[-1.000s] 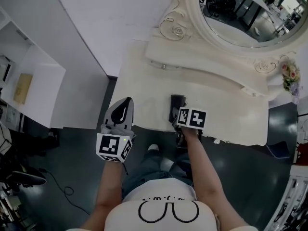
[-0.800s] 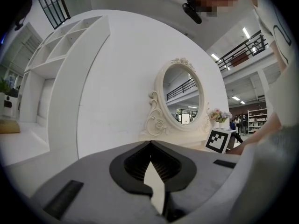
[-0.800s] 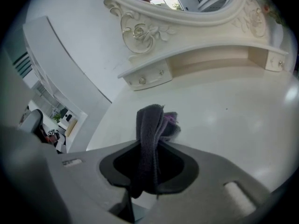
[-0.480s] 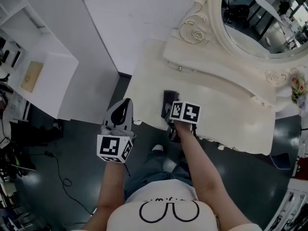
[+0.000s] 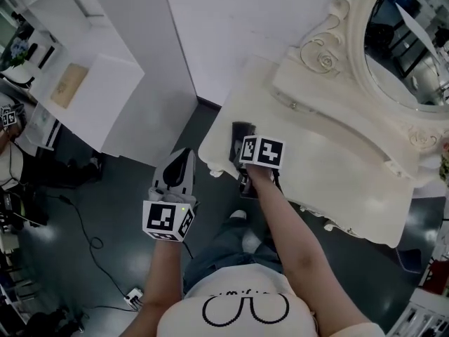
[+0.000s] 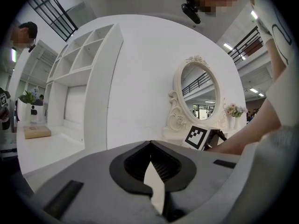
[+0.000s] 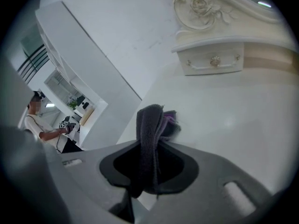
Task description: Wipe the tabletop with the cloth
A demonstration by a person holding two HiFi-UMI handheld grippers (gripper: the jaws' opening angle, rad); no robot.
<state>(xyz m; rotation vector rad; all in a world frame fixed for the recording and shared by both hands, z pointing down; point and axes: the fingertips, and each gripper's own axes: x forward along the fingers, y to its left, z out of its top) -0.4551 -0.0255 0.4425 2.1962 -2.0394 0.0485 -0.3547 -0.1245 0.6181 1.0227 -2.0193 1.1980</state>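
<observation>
step: wiping, cloth at tabletop front-left corner | right gripper jaws clenched on cloth | left gripper jaws together, empty | next: likely sweep toward unwiped right side, pressed flat

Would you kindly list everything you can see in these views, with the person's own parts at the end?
table: one, cream, centre right of the head view
mirror: one, oval, ornate cream frame, at the back of the table
drawer: one, cream with a round knob, under the mirror
flowers: one bunch, pale pink, beside the mirror
cloth: one, dark, on the table's near left corner
shelf unit: one, white, left of the table
board: one, tan, lying on the shelf unit
cable: one, dark, on the floor at left
bystander: one, white top, far left
left gripper: one, grey, shut and empty, over the floor
right gripper: one, grey, shut on the cloth
</observation>
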